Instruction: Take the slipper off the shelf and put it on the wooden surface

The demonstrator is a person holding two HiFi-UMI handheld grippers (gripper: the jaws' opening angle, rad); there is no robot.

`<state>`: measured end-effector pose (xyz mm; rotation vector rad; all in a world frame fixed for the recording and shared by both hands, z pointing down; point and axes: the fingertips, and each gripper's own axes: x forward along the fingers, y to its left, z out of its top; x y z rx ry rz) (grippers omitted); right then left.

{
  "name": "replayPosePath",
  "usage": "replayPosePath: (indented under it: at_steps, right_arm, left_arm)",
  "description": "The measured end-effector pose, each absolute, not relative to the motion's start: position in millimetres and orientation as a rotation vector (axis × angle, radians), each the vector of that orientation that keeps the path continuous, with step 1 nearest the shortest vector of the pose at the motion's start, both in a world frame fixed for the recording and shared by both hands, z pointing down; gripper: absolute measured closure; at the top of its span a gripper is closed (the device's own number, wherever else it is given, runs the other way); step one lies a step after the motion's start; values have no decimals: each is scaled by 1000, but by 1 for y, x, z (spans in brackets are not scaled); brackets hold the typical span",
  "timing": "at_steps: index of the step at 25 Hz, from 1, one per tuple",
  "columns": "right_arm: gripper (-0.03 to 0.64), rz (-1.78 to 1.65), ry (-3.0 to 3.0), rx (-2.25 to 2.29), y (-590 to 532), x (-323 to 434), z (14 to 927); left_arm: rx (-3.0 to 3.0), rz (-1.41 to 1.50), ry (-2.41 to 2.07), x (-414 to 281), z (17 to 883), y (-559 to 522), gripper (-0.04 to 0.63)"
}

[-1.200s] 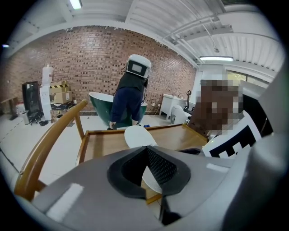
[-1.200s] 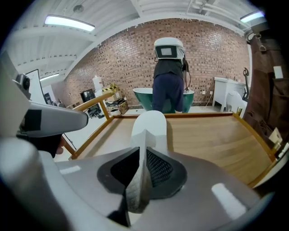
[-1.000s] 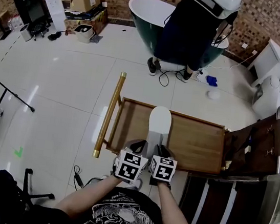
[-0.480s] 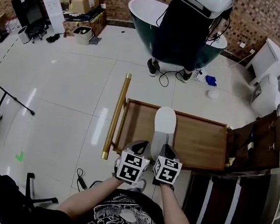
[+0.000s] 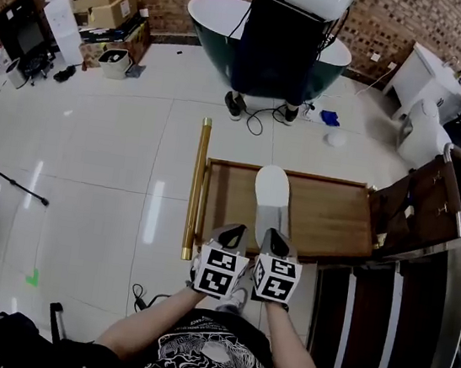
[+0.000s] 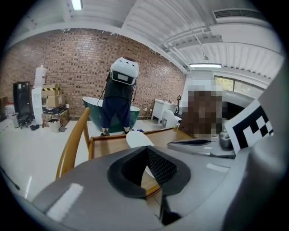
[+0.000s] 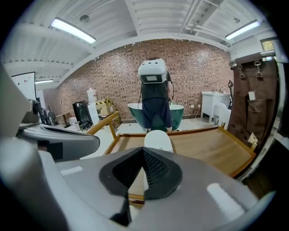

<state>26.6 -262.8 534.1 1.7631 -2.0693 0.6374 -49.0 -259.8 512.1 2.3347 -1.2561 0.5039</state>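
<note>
Slipper (image 5: pixel 270 191): whole in head view, we see only its tip in gripper views | right gripper (image 5: pixel 277 240) clamped on near end | left gripper (image 5: pixel 230 234) closed, empty

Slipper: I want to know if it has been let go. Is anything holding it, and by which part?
It cannot be told. The right tongs are shut at the near end of the slipper, but no view shows whether they pinch it.
</note>
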Motion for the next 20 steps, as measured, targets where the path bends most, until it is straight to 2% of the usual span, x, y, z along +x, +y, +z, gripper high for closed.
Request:
replayPosePath:
  at_steps: [20]
  right_arm:
    - [615, 521, -1907, 2217, -156, 25, 457]
  left_arm:
    - [2633, 412, -852, -35, 458, -179, 589]
